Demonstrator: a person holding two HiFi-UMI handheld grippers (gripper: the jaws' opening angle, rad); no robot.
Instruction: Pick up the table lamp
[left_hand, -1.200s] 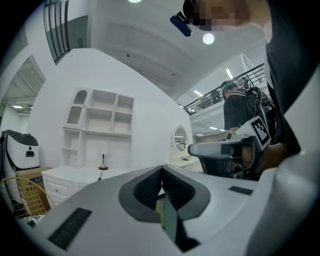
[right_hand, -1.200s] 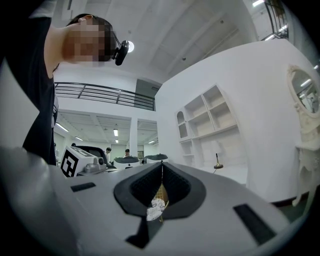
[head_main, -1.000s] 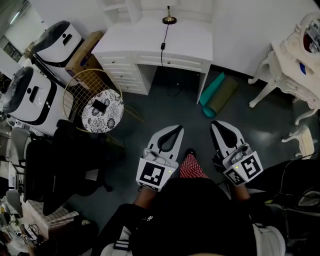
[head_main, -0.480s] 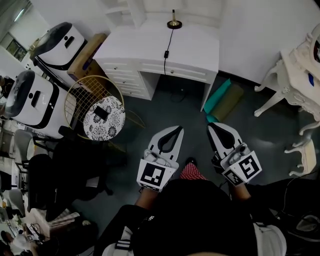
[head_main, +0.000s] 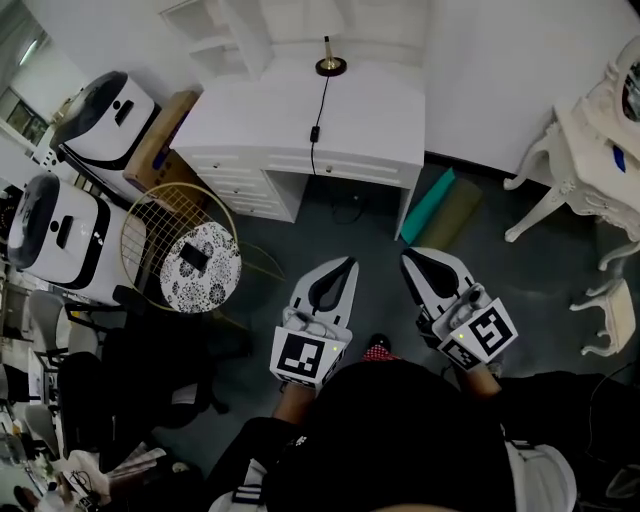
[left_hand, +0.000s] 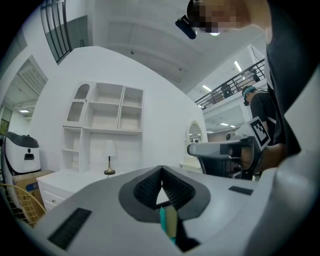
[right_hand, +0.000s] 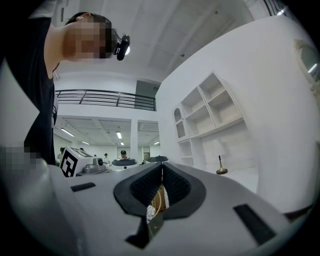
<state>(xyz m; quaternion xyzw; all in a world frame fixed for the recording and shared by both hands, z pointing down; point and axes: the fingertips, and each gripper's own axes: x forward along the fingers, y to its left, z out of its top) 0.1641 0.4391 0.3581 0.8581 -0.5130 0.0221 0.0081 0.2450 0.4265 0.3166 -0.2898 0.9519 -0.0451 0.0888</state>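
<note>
The table lamp (head_main: 330, 62) has a round brass base and a thin stem, and stands at the back of the white desk (head_main: 370, 110). Its black cord (head_main: 316, 120) runs forward over the desk top. In the left gripper view the lamp (left_hand: 109, 167) shows small and far off, under a white shade. The right gripper view has the lamp (right_hand: 220, 168) at the right. My left gripper (head_main: 349, 262) and right gripper (head_main: 408, 256) are held side by side over the dark floor, short of the desk. Both point toward it, shut and with nothing in them.
A gold wire chair with a patterned cushion (head_main: 201, 264) stands left of me. Two white machines (head_main: 62, 222) and a cardboard box (head_main: 160, 125) line the left side. Teal and olive rolled mats (head_main: 436, 205) lean at the desk's right. An ornate white table (head_main: 590, 130) is far right.
Both grippers have been carried forward toward the desk, still shut. The desk and lamp now sit lower and nearer in the head view.
</note>
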